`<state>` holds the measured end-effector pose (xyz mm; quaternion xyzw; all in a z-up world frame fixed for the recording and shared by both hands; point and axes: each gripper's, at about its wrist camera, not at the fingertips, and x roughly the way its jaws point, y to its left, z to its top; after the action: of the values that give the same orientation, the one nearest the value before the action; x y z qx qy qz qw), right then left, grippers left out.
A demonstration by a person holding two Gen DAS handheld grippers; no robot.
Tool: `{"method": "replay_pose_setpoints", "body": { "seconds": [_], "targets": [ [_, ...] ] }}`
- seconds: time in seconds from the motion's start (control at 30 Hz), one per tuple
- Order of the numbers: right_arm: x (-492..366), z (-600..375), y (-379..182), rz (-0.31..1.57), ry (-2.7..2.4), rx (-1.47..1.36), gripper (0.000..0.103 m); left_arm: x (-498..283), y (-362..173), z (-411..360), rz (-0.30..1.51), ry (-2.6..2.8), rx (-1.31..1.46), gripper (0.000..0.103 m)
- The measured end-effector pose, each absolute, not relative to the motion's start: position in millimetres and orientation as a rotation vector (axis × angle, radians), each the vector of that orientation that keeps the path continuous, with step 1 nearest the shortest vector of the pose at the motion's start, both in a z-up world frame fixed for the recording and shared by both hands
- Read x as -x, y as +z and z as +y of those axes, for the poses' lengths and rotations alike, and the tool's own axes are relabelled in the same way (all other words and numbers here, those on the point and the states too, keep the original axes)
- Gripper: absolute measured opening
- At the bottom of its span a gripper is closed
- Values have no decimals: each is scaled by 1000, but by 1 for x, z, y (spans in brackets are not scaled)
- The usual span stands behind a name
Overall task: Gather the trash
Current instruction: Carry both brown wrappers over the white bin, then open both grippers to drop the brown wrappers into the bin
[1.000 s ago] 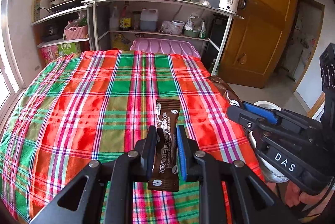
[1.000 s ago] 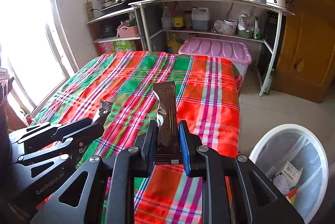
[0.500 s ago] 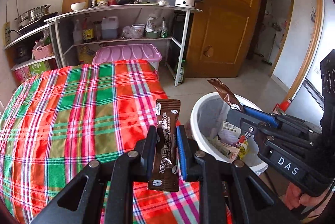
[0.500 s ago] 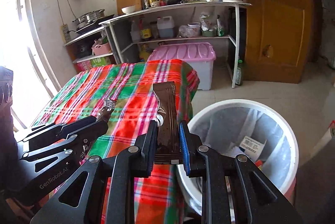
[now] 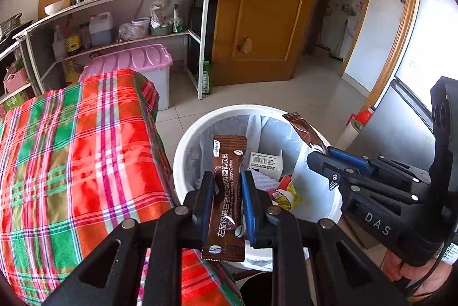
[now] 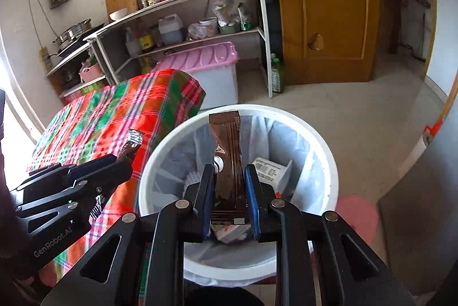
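Note:
My left gripper is shut on a brown coffee sachet that stands upright between its blue pads, over the near left rim of the white lined trash bin. In the right wrist view, my right gripper is shut on a second dark brown sachet, held above the bin's opening. Each gripper shows in the other's view: the right gripper with its sachet over the bin's right side, the left gripper with its sachet at the bin's left. Wrappers and a labelled carton lie inside the bin.
The table with the plaid cloth stands directly left of the bin. Behind are a pink-lidded storage box, a metal shelf rack full of kitchenware and a wooden door. A pink mat lies right of the bin.
Both grippers have swung right from above the plaid table to above the trash bin, each still holding its sachet. The bin has come fully into both views.

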<state>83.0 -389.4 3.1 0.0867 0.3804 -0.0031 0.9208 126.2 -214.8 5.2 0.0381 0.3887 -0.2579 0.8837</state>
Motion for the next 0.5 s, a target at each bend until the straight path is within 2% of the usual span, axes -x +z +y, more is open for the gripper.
{"method": "replay_pose_setpoints", "body": {
  "seconds": [0.5],
  "targets": [
    [-92, -422, -36, 888, -62, -181, 22, -134, -27, -252, 909, -549, -117, 21]
  ]
}}
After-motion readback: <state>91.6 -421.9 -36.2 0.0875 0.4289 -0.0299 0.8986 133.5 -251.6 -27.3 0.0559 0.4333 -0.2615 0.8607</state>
